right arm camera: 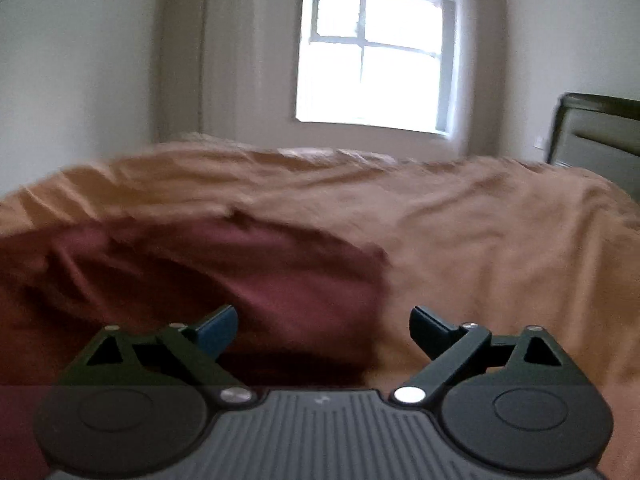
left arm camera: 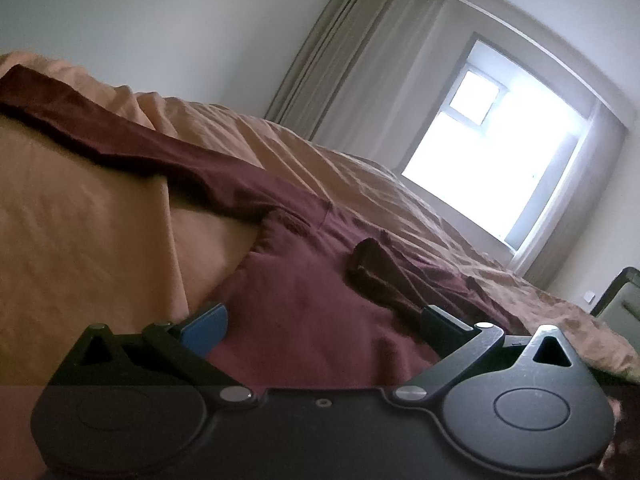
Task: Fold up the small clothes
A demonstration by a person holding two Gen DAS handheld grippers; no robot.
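A maroon garment [left arm camera: 304, 280] lies spread on the orange bedspread [left arm camera: 80, 240], one long part running off to the far left and a rumpled dark fold near its middle. My left gripper [left arm camera: 324, 326] is open low over the garment, with cloth showing between its fingers. In the right wrist view the same maroon garment [right arm camera: 248, 276] lies at the left and centre, blurred. My right gripper [right arm camera: 324, 332] is open just above its right edge, nothing held.
The orange bedspread [right arm camera: 480, 240] stretches wide to the right and back. A bright window [right arm camera: 372, 60] with curtains [left arm camera: 360, 60] is behind the bed. A dark headboard [right arm camera: 596, 136] stands at the right edge.
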